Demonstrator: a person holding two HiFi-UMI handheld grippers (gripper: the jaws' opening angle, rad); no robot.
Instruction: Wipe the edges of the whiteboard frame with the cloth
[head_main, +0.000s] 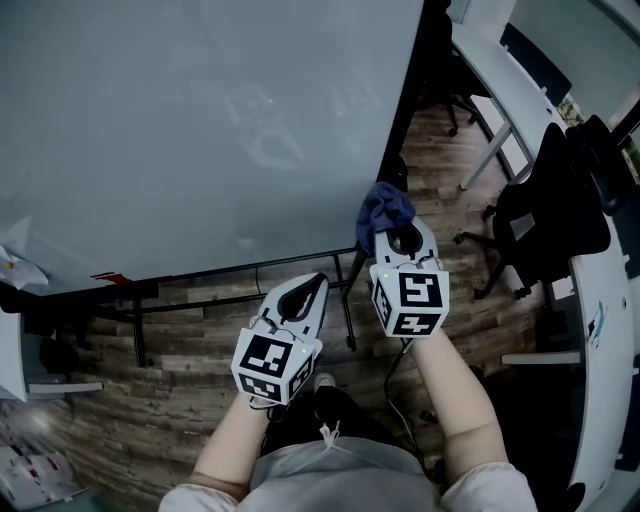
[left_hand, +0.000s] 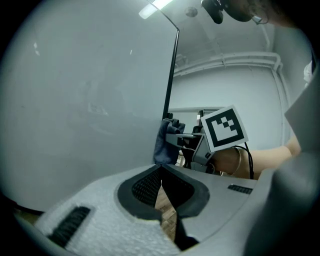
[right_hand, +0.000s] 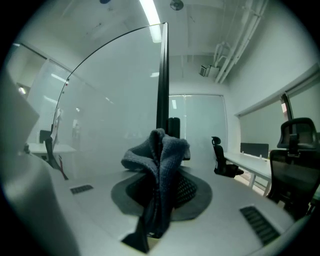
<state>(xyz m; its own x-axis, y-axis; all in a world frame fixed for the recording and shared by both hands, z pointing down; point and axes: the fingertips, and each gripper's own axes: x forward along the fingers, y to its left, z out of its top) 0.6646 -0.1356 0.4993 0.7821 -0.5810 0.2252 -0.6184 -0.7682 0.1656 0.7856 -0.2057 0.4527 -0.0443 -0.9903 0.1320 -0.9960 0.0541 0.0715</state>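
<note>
Wood-patterned flooring (head_main: 200, 330) is seen from above in an office, with white desks (head_main: 610, 330) and black office chairs (head_main: 545, 220) ranged along the right side. Most of the head view is filled by a large pale whiteboard (head_main: 200, 130) on a black stand; its top and left edges are cut off by the picture, so only the thin black frame (head_main: 400, 110) down the right side and along the bottom is shown. Faint reflections are spread over the board surface, and no writing can be made out. Items at the far left edge are too blurred to be named.

A dark blue, knitted-looking cloth (head_main: 383, 212) is clamped in the right gripper (head_main: 388, 232) and is held at the lower right corner of the frame. In the right gripper view the cloth (right_hand: 160, 165) is bunched into upright folds between the jaws, with a tail hanging down through the gap, and the jaw tips are hidden by it. The frame (right_hand: 162, 75) is seen rising directly behind the cloth; whether the two are touching cannot be told.

The left gripper (head_main: 318, 282) is held lower and to the left, apart from the board. Its jaws are pressed together with nothing between them; only a sliver of floor is seen through the gap behind the tips. Bare forearms (head_main: 460, 400) are seen behind both grippers.
</note>
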